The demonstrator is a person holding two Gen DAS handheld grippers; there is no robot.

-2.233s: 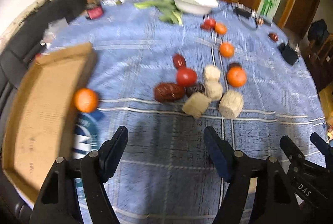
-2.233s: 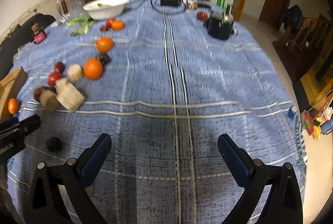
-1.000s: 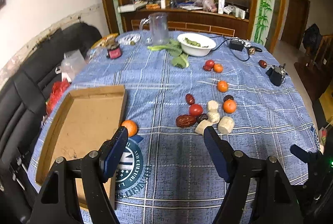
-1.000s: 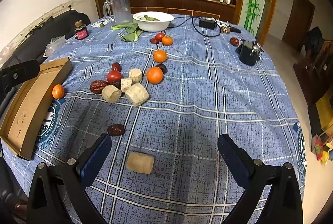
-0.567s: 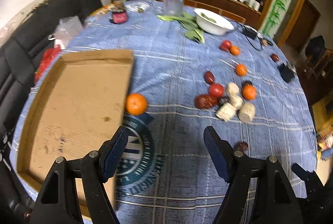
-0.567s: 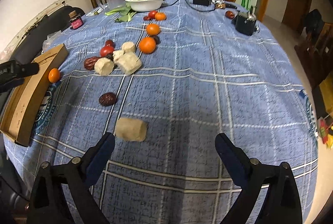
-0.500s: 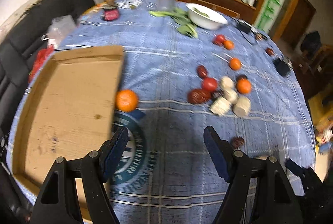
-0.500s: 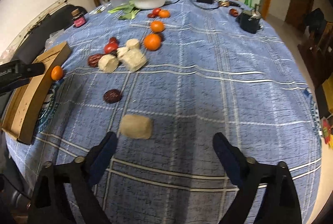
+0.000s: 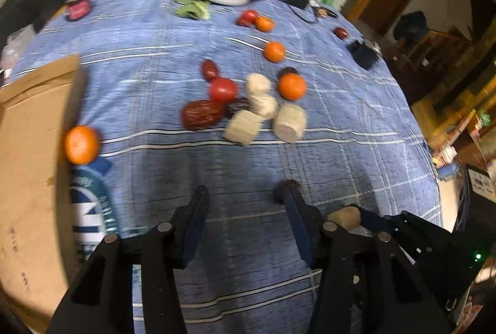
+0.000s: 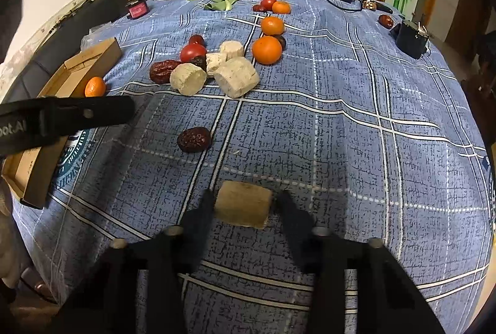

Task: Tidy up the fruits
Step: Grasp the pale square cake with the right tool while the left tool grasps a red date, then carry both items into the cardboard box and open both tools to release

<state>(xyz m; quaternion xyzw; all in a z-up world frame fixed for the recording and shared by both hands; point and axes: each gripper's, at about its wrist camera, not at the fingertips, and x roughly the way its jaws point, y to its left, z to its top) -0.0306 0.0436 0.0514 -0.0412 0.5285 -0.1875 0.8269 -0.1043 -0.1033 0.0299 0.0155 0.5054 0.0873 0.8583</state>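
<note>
Beige and lying on the blue checked bench, the nearest cylinder chunk sits between the right claw, whose jaws have just been closing and now bracket it without clearly pressing. Left claw has also been closing, half-open over bare cloth, a dark red date by its right finger.
</note>
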